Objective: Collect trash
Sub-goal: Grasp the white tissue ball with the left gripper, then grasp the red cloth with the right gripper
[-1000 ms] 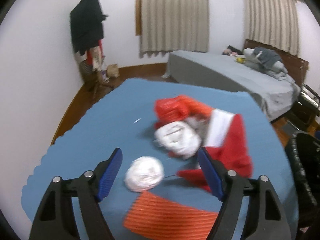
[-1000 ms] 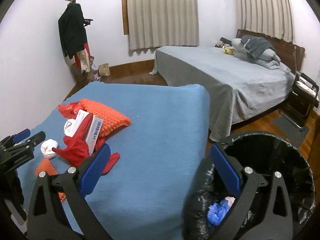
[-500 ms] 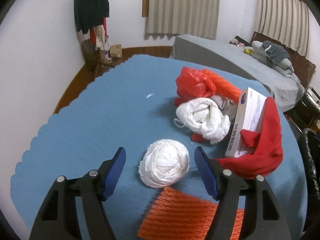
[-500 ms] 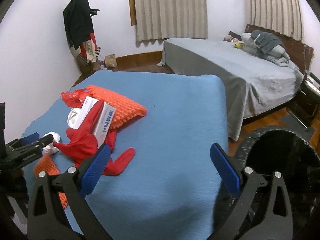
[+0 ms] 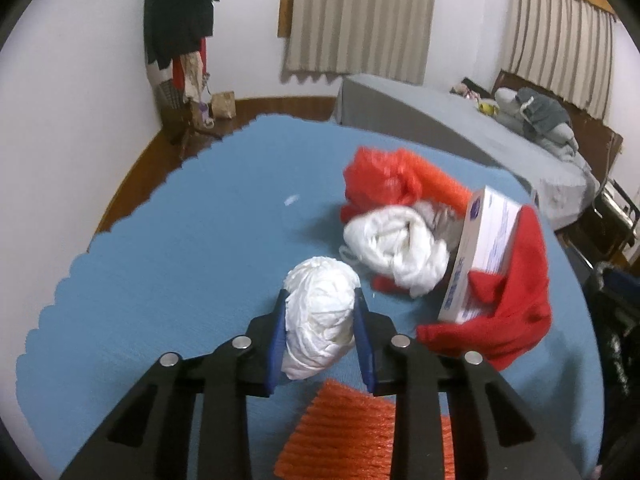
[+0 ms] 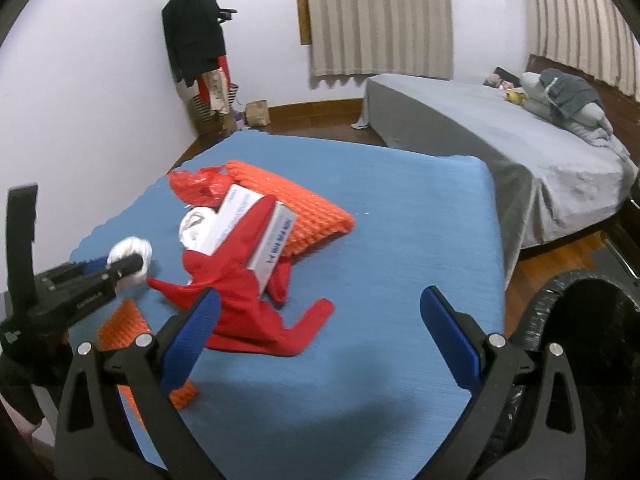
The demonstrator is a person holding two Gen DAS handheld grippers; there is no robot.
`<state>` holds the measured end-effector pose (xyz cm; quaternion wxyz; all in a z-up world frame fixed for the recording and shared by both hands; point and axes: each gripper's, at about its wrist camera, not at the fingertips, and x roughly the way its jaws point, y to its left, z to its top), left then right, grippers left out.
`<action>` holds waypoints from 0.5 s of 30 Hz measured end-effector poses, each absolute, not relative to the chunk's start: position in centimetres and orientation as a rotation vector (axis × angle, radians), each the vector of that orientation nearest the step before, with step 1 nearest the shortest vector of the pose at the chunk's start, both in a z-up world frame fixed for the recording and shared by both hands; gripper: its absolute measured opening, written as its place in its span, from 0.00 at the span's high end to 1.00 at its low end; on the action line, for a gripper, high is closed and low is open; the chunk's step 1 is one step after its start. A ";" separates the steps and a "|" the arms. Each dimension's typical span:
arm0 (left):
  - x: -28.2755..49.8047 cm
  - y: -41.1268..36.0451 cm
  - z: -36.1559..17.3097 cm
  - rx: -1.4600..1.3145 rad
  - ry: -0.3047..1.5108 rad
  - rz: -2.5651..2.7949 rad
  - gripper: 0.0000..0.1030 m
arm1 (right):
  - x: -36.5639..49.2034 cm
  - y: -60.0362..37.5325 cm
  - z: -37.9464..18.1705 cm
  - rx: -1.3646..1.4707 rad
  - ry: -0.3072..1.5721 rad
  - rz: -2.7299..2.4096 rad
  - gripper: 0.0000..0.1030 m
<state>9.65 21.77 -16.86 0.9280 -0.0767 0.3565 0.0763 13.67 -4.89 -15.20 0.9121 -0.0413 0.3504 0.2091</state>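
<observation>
Blue cloth (image 5: 192, 240) is covering the table on which a heap of rubbish is lying, with a grey bed (image 6: 500, 136) and curtained windows behind it. At the near side of the heap, the left gripper (image 5: 320, 320) is pinching a white crumpled wad (image 5: 320, 316): its jaws have just been closing, and both blue pads (image 5: 277, 344) are now pressing into the wad's sides. The wad is a tight, wrinkled ball of thin white material, sitting on the cloth just behind an orange ribbed foam sheet (image 5: 360, 432). Just beyond it a larger white bundle (image 5: 396, 248) is lying against a red plastic bag (image 5: 380, 176), a white carton (image 5: 480, 252) with blue print and a red garment (image 5: 516, 312).

The right wrist view is showing what the left one is not: the right gripper (image 6: 320, 328) is hanging over the cloth with its jaws spread wide and nothing between them, a black-lined bin (image 6: 580, 320) is standing off the table's right edge, and a second orange foam piece (image 6: 300, 204) is lying under the carton. It is also showing the left gripper (image 6: 128, 266) from the side, clamped on the wad (image 6: 130, 252).
</observation>
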 end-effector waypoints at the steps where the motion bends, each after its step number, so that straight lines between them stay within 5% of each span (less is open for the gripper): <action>1: 9.6 21.8 -16.5 -0.158 0.722 0.160 0.71 | 13.7 -4.5 -15.3 -0.088 0.725 0.439 0.06; 5: 9.4 21.8 -15.5 -0.154 0.701 0.161 0.71 | 13.9 -2.7 -16.1 -0.114 0.744 0.488 0.12; 9: 9.3 21.5 -15.0 -0.149 0.698 0.157 0.71 | 14.3 -1.1 -17.2 -0.141 0.784 0.521 0.29; 11: 9.3 21.4 -15.1 -0.150 0.699 0.158 0.71 | 14.5 -0.6 -17.8 -0.146 0.812 0.541 0.43; 15: 9.1 21.0 -14.9 -0.148 0.697 0.154 0.71 | 14.3 -0.4 -17.8 -0.129 0.849 0.619 0.87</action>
